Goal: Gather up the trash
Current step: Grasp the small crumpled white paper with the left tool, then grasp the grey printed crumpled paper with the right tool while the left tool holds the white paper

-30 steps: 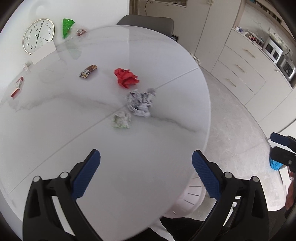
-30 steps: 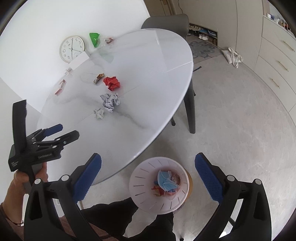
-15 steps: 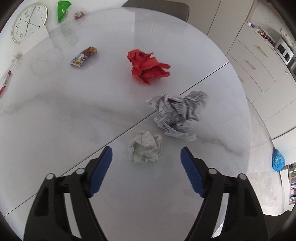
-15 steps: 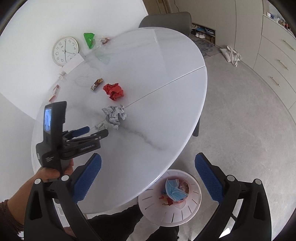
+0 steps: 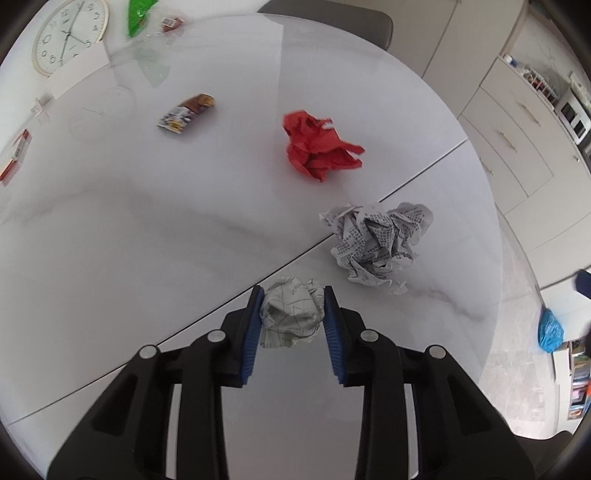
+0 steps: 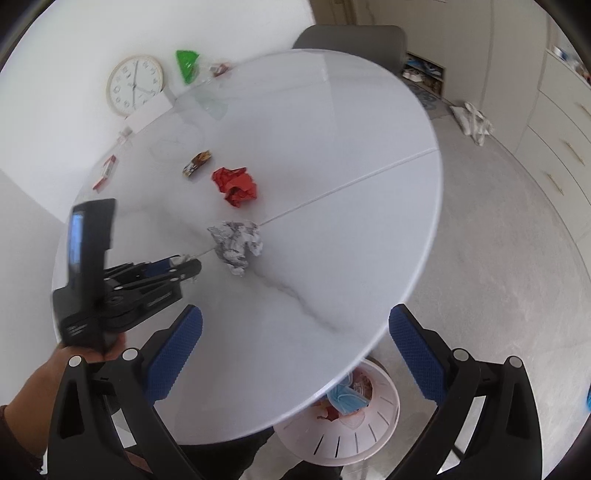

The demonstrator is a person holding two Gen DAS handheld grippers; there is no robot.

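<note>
My left gripper [image 5: 293, 295] is shut on a small crumpled paper ball [image 5: 291, 314] resting on the white round table [image 5: 147, 236]. A larger crumpled newspaper [image 5: 376, 245] lies just right of it, and a red crumpled paper [image 5: 319, 147] lies farther back. A snack wrapper [image 5: 186, 112] lies at the far left. My right gripper [image 6: 295, 328] is open and empty above the table's near edge. In the right wrist view the left gripper [image 6: 184, 267] shows at the left beside the newspaper [image 6: 236, 245]. A white bin [image 6: 347, 417] with trash stands under the table edge.
A clock [image 5: 68, 33], a green wrapper [image 5: 138, 14], a small red pack [image 5: 14, 157] and clear plastic [image 5: 147, 62] sit at the table's far side. A grey chair [image 6: 351, 37] stands behind the table. Cabinets [image 5: 517, 129] line the right wall.
My left gripper moved forward over the table and closed on the small paper ball. My right gripper moved forward over the table edge, still open.
</note>
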